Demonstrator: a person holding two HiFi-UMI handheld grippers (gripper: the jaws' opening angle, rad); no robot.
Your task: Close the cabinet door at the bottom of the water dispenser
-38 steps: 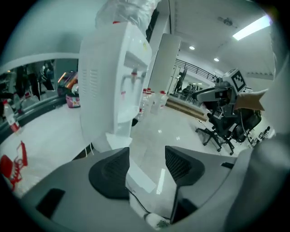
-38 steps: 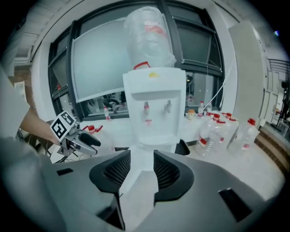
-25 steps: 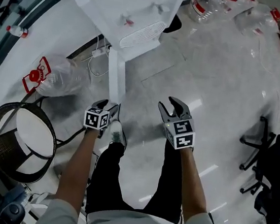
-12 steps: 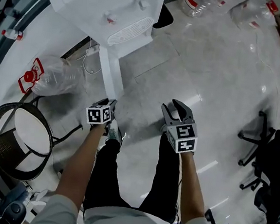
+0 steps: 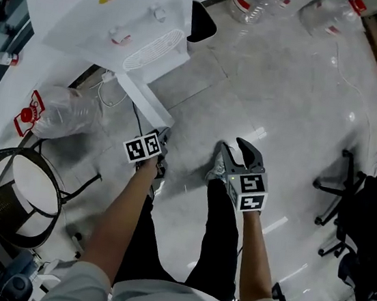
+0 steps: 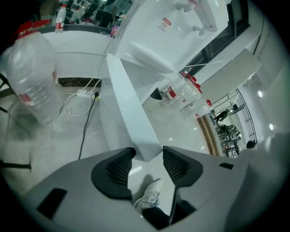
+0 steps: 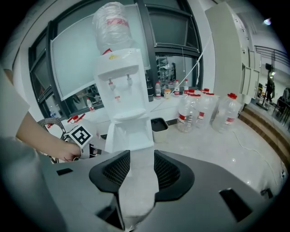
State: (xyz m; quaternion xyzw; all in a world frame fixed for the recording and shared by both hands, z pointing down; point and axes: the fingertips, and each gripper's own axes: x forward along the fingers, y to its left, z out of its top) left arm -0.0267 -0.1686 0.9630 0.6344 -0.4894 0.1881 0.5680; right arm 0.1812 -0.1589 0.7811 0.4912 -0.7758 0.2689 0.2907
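Observation:
The white water dispenser (image 5: 123, 21) stands at the upper left, with a clear bottle (image 7: 113, 22) on top. Its bottom cabinet door (image 5: 145, 101) is swung out as a thin white panel towards me. My left gripper (image 5: 160, 142) is at the door's free edge. In the left gripper view the door's lower corner (image 6: 142, 147) lies between the fingertips of my left gripper (image 6: 147, 154), whose jaws are opening, with the pads off the panel. My right gripper (image 5: 233, 149) hovers open over the floor to the right. Only floor shows between the fingertips of this right gripper (image 7: 141, 158).
A wire basket with a white liner (image 5: 21, 193) stands at the lower left. An empty bottle (image 5: 63, 106) and a cable (image 5: 108, 81) lie beside the dispenser. More bottles (image 5: 263, 1) and a small black bin (image 5: 202, 21) are behind it, with office chairs (image 5: 360, 210) at the right.
My left gripper has moved right and rolled, staying at the door's free edge. The right gripper has moved forward. The door panel now slants more across the view.

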